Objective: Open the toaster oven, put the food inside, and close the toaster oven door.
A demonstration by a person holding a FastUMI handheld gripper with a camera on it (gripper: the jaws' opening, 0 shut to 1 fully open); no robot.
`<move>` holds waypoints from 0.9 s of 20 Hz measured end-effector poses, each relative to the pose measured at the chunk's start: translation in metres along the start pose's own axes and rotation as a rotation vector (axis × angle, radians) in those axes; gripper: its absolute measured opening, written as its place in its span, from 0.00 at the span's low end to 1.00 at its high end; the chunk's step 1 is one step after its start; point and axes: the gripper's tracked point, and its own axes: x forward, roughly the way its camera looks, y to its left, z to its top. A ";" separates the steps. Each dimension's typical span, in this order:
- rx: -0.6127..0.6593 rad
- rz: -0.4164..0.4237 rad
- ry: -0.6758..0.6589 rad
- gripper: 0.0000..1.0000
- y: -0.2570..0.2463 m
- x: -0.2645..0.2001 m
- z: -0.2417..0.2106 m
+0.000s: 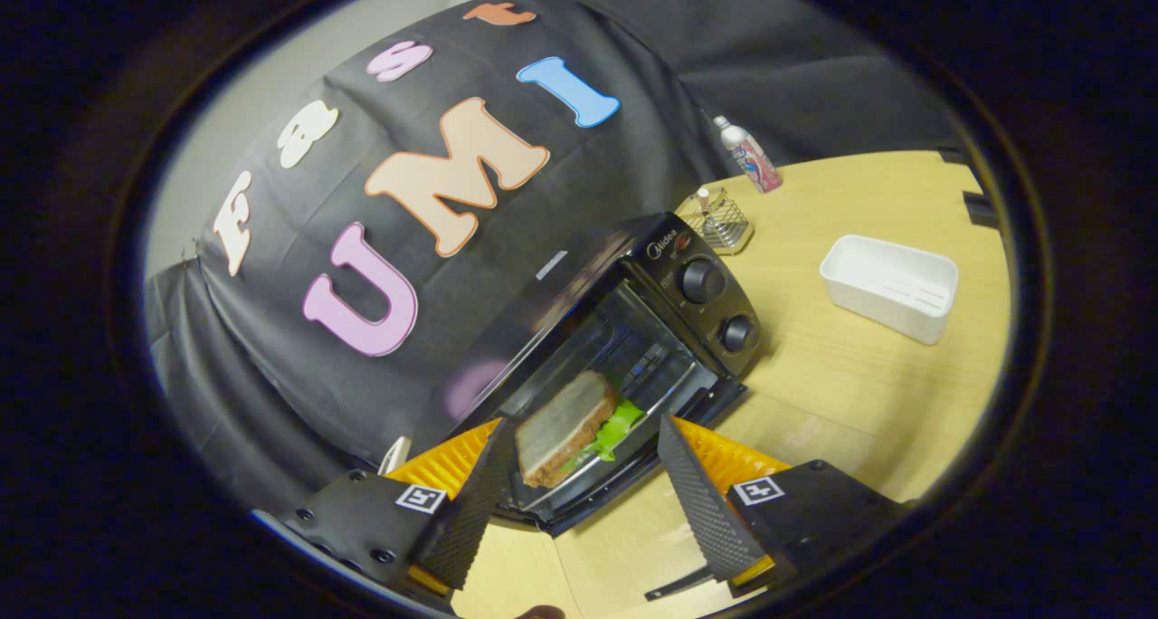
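Right now I see the sandwich (565, 429) lying inside the open toaster oven (633, 329) on the wooden table (841, 375), just ahead of my gripper (583, 456), whose fingers stand apart, holding nothing; a white tray (891, 286) sits well beyond.

Glossy black toaster oven (669, 266); pale wood-grain table (841, 375); matt white plastic tray (889, 287); wire basket (719, 223).
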 end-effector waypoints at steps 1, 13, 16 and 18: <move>-0.022 0.002 0.010 0.99 0.000 -0.005 -0.003; -0.407 -0.138 0.180 1.00 -0.046 -0.076 -0.061; -0.467 -0.182 0.232 1.00 -0.066 -0.089 -0.076; -0.519 -0.219 0.271 1.00 -0.081 -0.099 -0.084</move>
